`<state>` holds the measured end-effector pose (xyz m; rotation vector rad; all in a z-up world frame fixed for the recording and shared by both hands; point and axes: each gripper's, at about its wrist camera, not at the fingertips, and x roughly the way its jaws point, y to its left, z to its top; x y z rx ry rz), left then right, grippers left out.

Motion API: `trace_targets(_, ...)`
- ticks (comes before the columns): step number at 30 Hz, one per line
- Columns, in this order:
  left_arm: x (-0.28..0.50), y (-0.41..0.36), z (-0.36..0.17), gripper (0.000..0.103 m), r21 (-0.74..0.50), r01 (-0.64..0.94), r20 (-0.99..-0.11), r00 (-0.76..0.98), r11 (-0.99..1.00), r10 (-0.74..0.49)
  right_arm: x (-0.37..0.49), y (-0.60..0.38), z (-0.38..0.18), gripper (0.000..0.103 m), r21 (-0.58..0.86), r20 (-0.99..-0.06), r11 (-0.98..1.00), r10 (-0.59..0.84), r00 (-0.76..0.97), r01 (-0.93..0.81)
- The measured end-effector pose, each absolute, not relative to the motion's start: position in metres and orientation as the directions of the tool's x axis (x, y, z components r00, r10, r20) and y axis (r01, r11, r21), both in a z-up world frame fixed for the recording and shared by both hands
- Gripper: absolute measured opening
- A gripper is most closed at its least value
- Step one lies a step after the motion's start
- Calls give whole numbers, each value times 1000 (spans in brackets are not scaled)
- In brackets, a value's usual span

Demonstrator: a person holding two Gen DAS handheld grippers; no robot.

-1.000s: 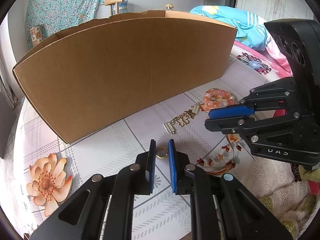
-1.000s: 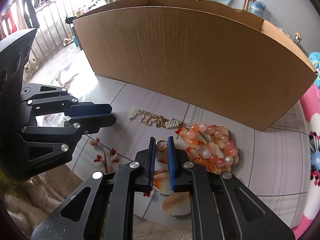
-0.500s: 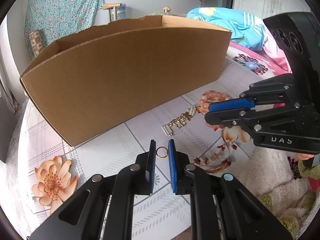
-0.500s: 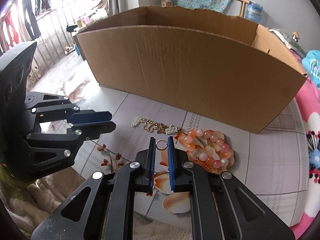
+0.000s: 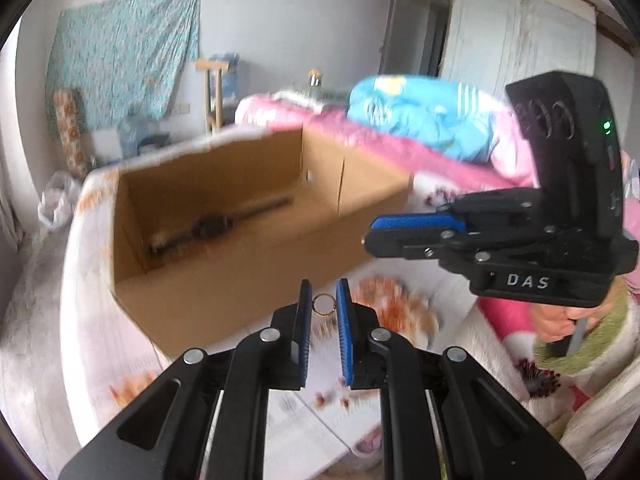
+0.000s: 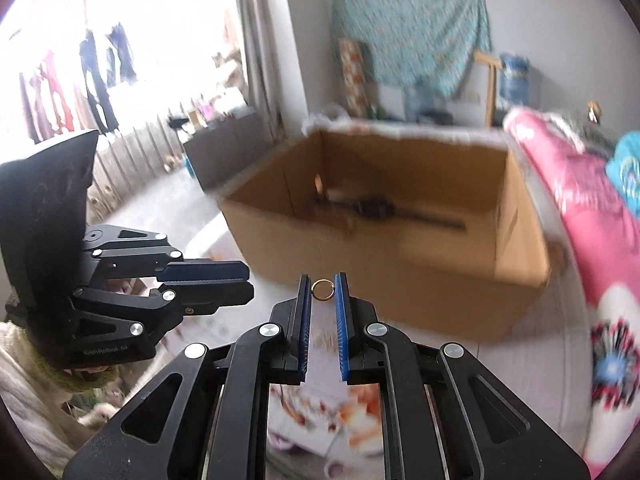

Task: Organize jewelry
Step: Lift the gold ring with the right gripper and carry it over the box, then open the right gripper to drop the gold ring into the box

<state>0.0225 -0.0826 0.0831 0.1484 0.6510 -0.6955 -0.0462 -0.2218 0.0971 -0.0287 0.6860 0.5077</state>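
The left gripper (image 5: 323, 304) pinched a small gold ring (image 5: 323, 305) between its blue pads. The right gripper (image 6: 323, 291) likewise pinched a gold ring (image 6: 321, 290). Both hung above the floor before an open cardboard box (image 5: 248, 272), blurred.

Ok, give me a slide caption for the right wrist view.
Right gripper pinching a small gold ring in the air before the open cardboard box, left gripper alongside.
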Motion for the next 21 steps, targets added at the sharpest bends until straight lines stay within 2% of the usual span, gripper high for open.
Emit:
trace_targets(3, 48, -85, 110, 12, -71, 657, -601, 572, 751, -558, -20, -230, 120, 10, 153, -583, 856, 482, 654, -494)
trace_targets(5, 77, -92, 115, 12, -81, 663, -642, 537, 745, -548, 6, -232, 126, 10, 174, -597, 843, 501, 627, -508)
trace_targets(12, 188, -122, 81, 12, -151, 603, -845, 332, 783, -419, 109, -222, 93, 10, 261, -802, 849, 456, 387, -460)
trace_targets(15, 213, -135, 61, 12, -130, 585, -893, 281, 800, -351, 139, -216, 72, 10, 252, -864, 867, 401, 305, -429)
trace_targets(21, 232, -147, 36, 12, -113, 556, -935, 221, 823, -277, 158, -216, 48, 13, 200, -911, 892, 322, 257, -406)
